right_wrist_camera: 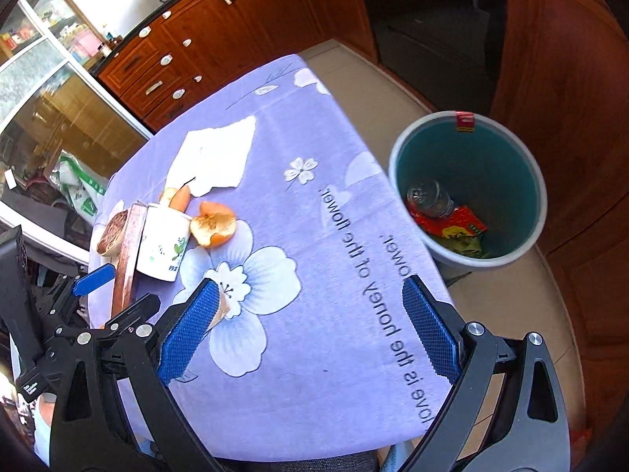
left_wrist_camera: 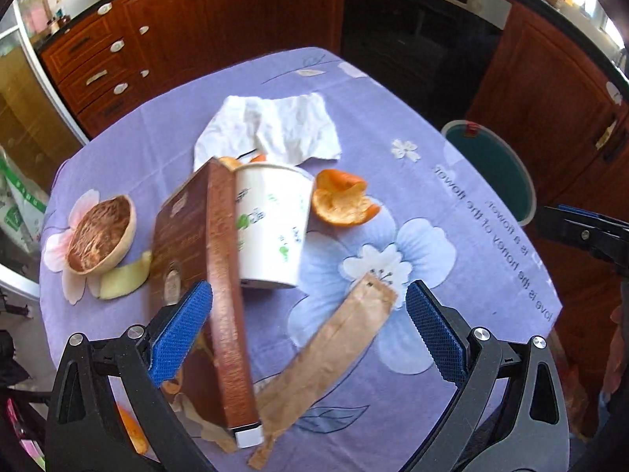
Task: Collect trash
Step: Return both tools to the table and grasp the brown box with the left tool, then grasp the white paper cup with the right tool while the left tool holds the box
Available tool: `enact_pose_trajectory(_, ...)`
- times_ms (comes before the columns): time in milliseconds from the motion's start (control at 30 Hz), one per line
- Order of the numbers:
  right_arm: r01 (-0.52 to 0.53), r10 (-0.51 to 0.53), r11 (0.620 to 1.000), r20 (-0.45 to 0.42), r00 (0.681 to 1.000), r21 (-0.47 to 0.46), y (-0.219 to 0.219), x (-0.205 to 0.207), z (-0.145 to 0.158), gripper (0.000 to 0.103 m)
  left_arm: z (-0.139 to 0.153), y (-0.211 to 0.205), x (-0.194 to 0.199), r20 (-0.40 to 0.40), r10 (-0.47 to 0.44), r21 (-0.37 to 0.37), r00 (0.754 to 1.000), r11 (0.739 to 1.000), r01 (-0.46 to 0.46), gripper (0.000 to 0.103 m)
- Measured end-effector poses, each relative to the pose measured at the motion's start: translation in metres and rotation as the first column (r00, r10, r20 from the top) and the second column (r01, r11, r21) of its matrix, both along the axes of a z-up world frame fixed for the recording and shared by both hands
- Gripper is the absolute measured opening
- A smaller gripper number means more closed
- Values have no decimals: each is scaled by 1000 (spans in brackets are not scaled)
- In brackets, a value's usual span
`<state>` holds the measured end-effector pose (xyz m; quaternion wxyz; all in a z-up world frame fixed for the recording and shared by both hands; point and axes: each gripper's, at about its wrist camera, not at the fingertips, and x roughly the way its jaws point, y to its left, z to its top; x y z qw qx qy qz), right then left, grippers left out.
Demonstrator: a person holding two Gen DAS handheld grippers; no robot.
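Observation:
On the purple flowered tablecloth (left_wrist_camera: 157, 126) lie a white napkin (left_wrist_camera: 271, 126), orange peel (left_wrist_camera: 342, 200), a brown paper sachet (left_wrist_camera: 334, 354), a brown fruit husk (left_wrist_camera: 100, 236) and a pale peel (left_wrist_camera: 125, 275). A brown box (left_wrist_camera: 220, 275) leans tilted against a white paper cup (left_wrist_camera: 271, 224). My left gripper (left_wrist_camera: 310, 330) is open, its left pad beside the box, the sachet between its fingers. My right gripper (right_wrist_camera: 310, 330) is open over bare cloth near the table's right edge. The same cup (right_wrist_camera: 163, 244), box (right_wrist_camera: 127, 259) and orange peel (right_wrist_camera: 214, 228) lie to its left.
A teal bin (right_wrist_camera: 540, 196) stands on the floor right of the table, holding a red wrapper (right_wrist_camera: 452, 224) and a shiny can (right_wrist_camera: 428, 196). Wooden cabinets (left_wrist_camera: 157, 39) and a dark oven (left_wrist_camera: 412, 39) lie beyond. Orange scraps (left_wrist_camera: 133, 428) lie near the front left edge.

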<state>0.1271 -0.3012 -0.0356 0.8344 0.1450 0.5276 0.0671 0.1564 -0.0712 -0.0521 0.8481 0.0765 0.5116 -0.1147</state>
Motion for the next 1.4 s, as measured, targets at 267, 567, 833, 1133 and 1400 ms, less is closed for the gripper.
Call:
enact_pose_trajectory(267, -92, 93, 995, -28, 995, 32, 46, 6, -16, 90, -26, 44, -4, -22, 105, 94, 994, 990, -103, 99)
enact_pose_trajectory(567, -148, 150, 988, -62, 987, 42, 71, 19, -31, 90, -33, 52, -3, -17, 120, 153, 993, 981, -116, 93)
enact_pose_trajectory(833, -170, 174, 984, -73, 982, 54, 88, 29, -34, 90, -29, 57, -4, -4, 101, 138, 995, 985, -100, 51)
enact_pose_trajectory(1133, -228, 233, 971, -67, 970, 76, 125, 43, -29, 90, 5, 96, -9, 14, 116, -28, 993, 993, -115, 22)
enact_pose_trajectory(1400, -239, 248, 964, -65, 967, 114, 160, 69, -32, 90, -5, 133, -9, -32, 139, -111, 990, 984, -141, 25)
